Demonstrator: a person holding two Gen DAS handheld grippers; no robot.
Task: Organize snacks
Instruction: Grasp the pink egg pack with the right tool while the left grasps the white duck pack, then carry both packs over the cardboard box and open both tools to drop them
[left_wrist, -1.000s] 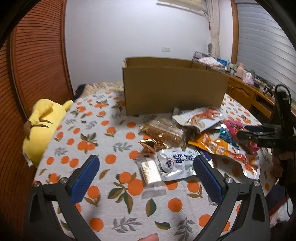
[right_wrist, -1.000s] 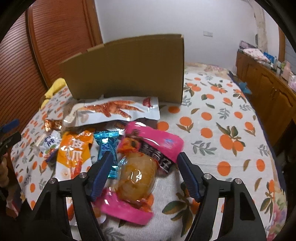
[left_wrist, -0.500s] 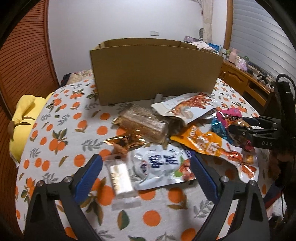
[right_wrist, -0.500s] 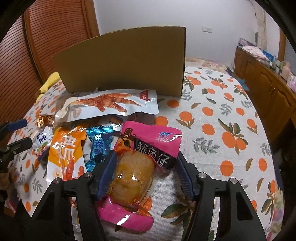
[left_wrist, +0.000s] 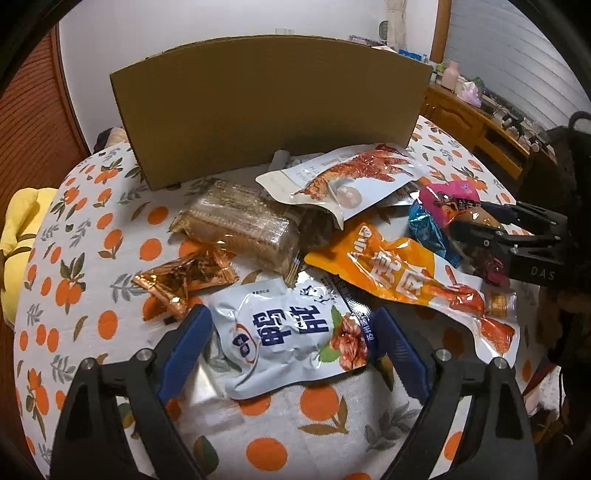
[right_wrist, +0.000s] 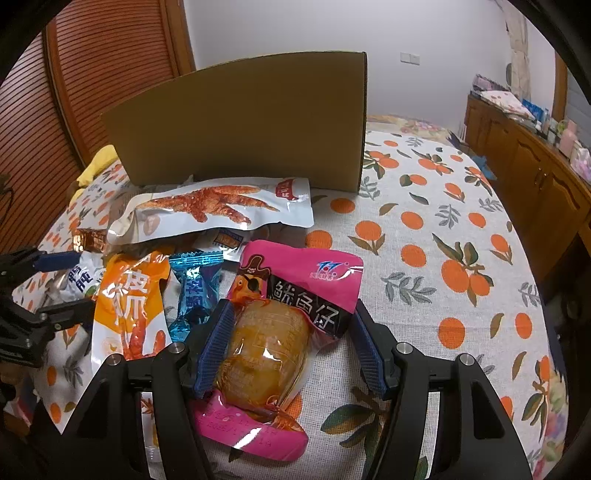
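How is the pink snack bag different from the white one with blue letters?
The pink bag has a see-through window showing a brown snack; the white bag hides its food. The pink bag sits in the right claw; the white bag sits in the left claw. The pink bag lies at the pile's edge; the white bag overlaps other packets. Both are shiny, sealed and lying flat.

A home bedroom: a bed covered by an orange-print sheet (right_wrist: 443, 229), wooden slatted wardrobe doors (right_wrist: 92, 74) on the left, a cluttered wooden dresser (right_wrist: 535, 166) on the right.
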